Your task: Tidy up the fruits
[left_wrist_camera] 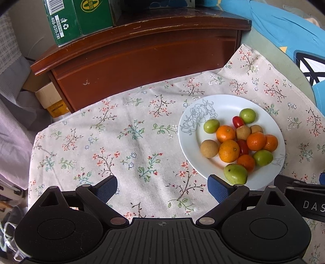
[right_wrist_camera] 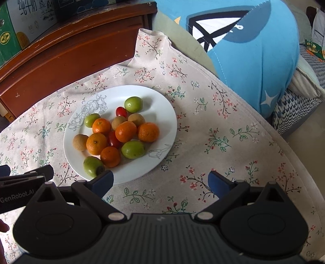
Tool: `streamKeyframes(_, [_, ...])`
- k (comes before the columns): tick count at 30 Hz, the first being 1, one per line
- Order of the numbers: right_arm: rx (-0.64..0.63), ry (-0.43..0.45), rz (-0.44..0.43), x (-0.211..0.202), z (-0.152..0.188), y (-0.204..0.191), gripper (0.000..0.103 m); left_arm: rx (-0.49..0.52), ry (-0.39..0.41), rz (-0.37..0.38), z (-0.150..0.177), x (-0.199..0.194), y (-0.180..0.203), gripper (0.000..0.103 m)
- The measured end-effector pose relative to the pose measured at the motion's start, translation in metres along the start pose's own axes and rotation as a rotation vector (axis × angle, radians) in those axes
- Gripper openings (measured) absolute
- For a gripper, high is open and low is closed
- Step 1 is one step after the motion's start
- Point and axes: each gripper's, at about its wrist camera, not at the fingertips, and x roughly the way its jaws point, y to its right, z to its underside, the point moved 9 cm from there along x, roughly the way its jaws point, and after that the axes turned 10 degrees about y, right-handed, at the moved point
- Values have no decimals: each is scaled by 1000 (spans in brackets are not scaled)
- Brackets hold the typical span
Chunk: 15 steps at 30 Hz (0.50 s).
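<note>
- Sitting at far left on a glossy reddish-brown wooden cabinet (left_wrist_camera: 142,58): a green printed cardboard carton (left_wrist_camera: 79,18), boxy and sharp-edged.
- Spreading across the surface below: a woven beige cloth (left_wrist_camera: 113,142) printed with small flowering sprigs, lying slightly creased.
- Hovering over bare cloth, well left of the fruit: the left gripper (left_wrist_camera: 162,189), matte black plastic with blue ribbed pads (left_wrist_camera: 106,187); jaws standing wide apart, holding nothing and touching nothing.
- Resting on the cloth right of centre in the left wrist view: a round, glossy white plate (left_wrist_camera: 191,130) with a fine grey rose outline near its rim.
- Piling in a loose cluster on the plate, mostly touching one another: dimpled round oranges (left_wrist_camera: 229,151), smooth green oval fruits (left_wrist_camera: 235,174), matte tan round fruits (left_wrist_camera: 209,148) and small shiny red tomatoes (left_wrist_camera: 238,121).
- Hanging just near the plate's near edge: the right gripper (right_wrist_camera: 161,181), same black body and blue pads; jaws spread wide, gripping nothing, its left pad (right_wrist_camera: 104,180) overlapping the plate rim and sitting close to a green fruit (right_wrist_camera: 93,166) in view, contact impossible to tell.
- Bulging at far right: a soft blue stitched cushion (right_wrist_camera: 254,61) with a white star.
</note>
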Motion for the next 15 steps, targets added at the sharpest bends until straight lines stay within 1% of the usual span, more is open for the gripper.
streamKeyframes(15, [-11,-7,9,4,2,-2,99,20,2,2,0,2,6,97])
